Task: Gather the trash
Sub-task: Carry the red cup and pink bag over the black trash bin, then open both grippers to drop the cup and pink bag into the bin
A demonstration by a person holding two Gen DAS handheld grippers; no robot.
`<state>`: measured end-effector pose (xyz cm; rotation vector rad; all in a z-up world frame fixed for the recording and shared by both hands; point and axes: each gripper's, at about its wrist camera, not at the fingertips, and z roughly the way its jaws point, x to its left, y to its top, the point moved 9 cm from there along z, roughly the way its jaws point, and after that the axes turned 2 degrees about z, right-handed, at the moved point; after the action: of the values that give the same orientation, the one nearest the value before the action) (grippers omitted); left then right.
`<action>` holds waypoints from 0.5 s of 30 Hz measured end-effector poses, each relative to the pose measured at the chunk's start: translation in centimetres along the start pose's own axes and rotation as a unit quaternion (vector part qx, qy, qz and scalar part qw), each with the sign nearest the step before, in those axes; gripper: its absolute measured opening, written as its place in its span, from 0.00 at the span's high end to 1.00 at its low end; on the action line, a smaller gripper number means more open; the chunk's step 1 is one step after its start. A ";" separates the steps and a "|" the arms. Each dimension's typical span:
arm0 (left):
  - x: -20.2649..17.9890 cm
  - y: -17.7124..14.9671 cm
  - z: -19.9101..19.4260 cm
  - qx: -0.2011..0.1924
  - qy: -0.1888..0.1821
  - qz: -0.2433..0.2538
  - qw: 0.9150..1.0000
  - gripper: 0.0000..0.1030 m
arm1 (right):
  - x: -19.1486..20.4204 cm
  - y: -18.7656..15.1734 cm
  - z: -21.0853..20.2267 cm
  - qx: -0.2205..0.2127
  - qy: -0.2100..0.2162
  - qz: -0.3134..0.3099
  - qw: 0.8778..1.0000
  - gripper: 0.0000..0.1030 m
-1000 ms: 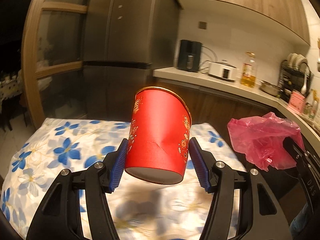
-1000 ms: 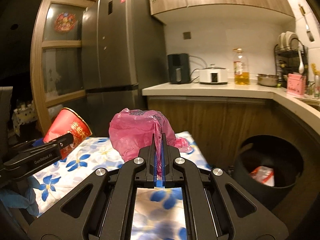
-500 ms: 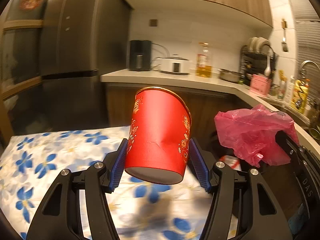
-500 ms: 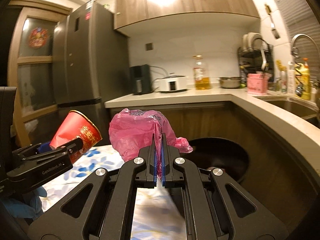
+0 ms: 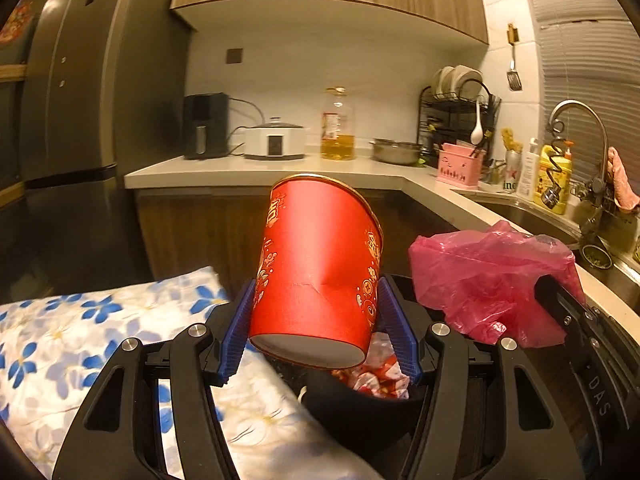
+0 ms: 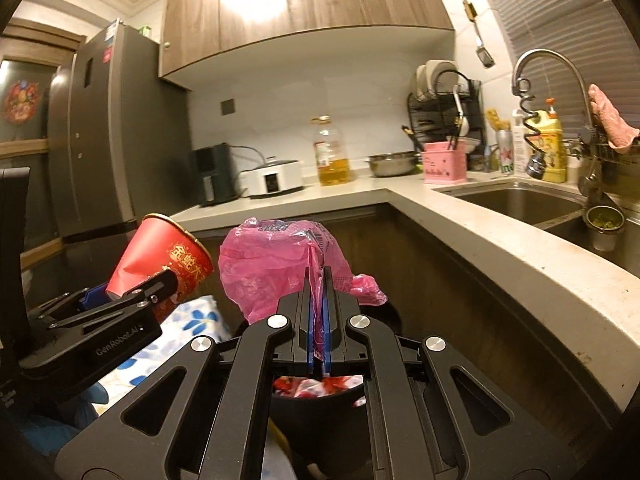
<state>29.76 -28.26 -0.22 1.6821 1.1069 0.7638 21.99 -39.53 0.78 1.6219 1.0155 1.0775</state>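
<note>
My left gripper (image 5: 318, 320) is shut on a red paper cup (image 5: 318, 272) with gold print, its blue pads pressing a dent into the cup's lower wall. The cup hangs tilted over a black trash bin (image 5: 360, 404) that holds red and white wrappers. My right gripper (image 6: 318, 320) is shut on a crumpled pink plastic bag (image 6: 276, 268), which bulges above the closed fingers. In the left wrist view the pink bag (image 5: 488, 276) and the right gripper's black body show at the right. The right wrist view shows the cup (image 6: 160, 264) at its left and the bin (image 6: 316, 412) below the fingers.
A table with a blue-flower cloth (image 5: 60, 344) lies at the left of the bin. A grey worktop (image 6: 500, 256) wraps around behind and to the right, with a sink (image 6: 520, 200), a tap, a dish rack, an oil bottle (image 5: 338, 128) and a cooker. A tall fridge (image 5: 80, 100) stands at the left.
Both grippers swung right, away from the flowered table and towards the worktop corner. The bin has come under the cup and the bag. Both grips are unchanged.
</note>
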 end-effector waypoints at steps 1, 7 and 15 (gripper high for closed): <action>-0.4 0.0 0.5 0.000 -0.002 0.004 1.000 0.42 | -0.3 0.0 0.2 0.000 -0.002 0.003 1.000 0.97; -1.3 -0.5 3.2 0.014 -0.020 0.001 1.000 0.42 | -1.5 -0.5 2.6 0.013 -0.019 0.011 1.000 0.97; -1.4 -1.4 5.5 0.024 -0.029 -0.001 0.999 0.42 | -1.7 -0.5 4.3 0.017 -0.029 0.011 0.999 0.97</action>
<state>33.43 -31.39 -3.49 1.7319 1.0940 0.6869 25.56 -42.04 -0.92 1.6865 0.9849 1.0267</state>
